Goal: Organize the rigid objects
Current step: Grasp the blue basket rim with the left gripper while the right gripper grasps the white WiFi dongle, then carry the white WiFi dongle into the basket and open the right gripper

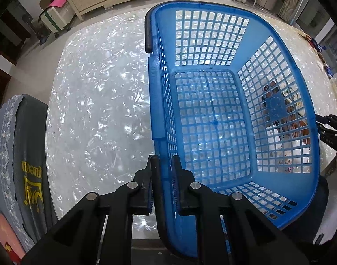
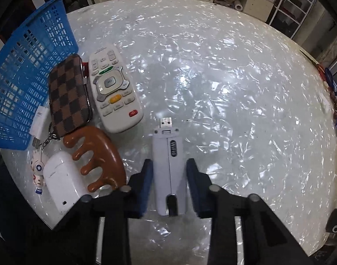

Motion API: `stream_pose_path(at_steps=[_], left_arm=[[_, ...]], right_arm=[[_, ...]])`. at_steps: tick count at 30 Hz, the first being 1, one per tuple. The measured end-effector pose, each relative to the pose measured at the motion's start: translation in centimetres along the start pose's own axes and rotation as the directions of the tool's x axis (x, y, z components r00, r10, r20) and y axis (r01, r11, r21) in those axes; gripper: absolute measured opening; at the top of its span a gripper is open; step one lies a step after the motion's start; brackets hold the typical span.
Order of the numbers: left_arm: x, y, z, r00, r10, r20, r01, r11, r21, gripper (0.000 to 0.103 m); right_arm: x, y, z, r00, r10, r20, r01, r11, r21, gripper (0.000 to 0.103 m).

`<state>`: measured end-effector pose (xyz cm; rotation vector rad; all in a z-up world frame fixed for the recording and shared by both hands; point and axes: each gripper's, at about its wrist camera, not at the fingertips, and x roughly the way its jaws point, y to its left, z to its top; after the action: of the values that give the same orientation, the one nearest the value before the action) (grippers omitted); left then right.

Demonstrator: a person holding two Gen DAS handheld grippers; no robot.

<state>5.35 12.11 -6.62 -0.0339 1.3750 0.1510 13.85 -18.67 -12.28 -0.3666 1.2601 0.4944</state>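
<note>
In the left wrist view the left gripper sits at lower centre, its two black fingers pinched on the near rim of a blue plastic basket — one finger outside the wall, one inside. The basket fills the right half of the frame, its lattice floor bare, and it stands on a pearly white table. A grey cloth with yellow lettering lies at the lower left edge. In the right wrist view the right gripper points down at lower centre, its fingers on either side of a white WiFi USB dongle that lies flat on the table with its plug toward the top of the frame. A thin gap shows between each pad and the dongle's sides, so the pads do not visibly press on it. To the left lie a white remote control, a brown checkered pouch touching it, a brown wooden comb, a white earbud case and a small figurine keychain. A white charger plug rests beside the basket at upper left.
</note>
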Motion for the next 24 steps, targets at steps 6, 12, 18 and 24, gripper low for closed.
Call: stream_pose_path(at_steps=[6,12,18,24], left_arm=[[0.4,0.4,-0.5,1.0,-0.022,0.003,0.022,1.0,-0.018,0.015],[0.4,0.5,-0.5,0.999,-0.031,0.006,0.031,0.999,-0.017,0.015],[0.3,0.4,-0.5,0.999,-0.033,0.006,0.034,0.999,-0.025,0.015],[0.3,0.6,-0.5,0.999,-0.035,0.002,0.035,0.999,-0.03,0.015]], right_arm=[[-1.2,-0.5,-1.9,1.0,0.029,0.007,-0.029,0.996,0.088,0.028],[-3.9,-1.9,-2.9,0.999,0.037,0.03,-0.041,0.987,0.153,0.028],[-8.7,-1.8,-2.9,0.996,0.031,0.085,-0.044,0.987,0.155,0.028],[-13.6,0.4,-0.6,0.984,0.057,0.167,-0.073,0.993,0.093,0.028]])
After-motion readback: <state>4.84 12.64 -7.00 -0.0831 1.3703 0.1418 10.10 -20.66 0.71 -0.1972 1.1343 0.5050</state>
